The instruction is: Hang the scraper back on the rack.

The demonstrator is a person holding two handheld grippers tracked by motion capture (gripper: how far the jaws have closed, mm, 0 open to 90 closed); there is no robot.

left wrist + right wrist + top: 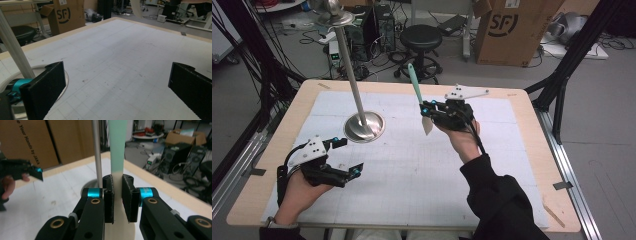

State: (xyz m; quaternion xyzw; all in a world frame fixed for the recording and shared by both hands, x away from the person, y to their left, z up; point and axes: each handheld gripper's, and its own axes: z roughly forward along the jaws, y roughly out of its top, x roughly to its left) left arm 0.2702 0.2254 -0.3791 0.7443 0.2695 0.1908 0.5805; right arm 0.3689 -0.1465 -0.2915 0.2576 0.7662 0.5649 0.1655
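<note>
Above gridded mat [412, 165], right hand-held gripper [428, 111] pinches flat spatula [418, 95].

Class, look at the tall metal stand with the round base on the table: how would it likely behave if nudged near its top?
The stand would probably tip rather than slide: its thin pole rises high above a fairly small round base. The polished metal looks stiff and likely slippery to a claw. A dish-like piece at the top may add to the top-heaviness.
</note>
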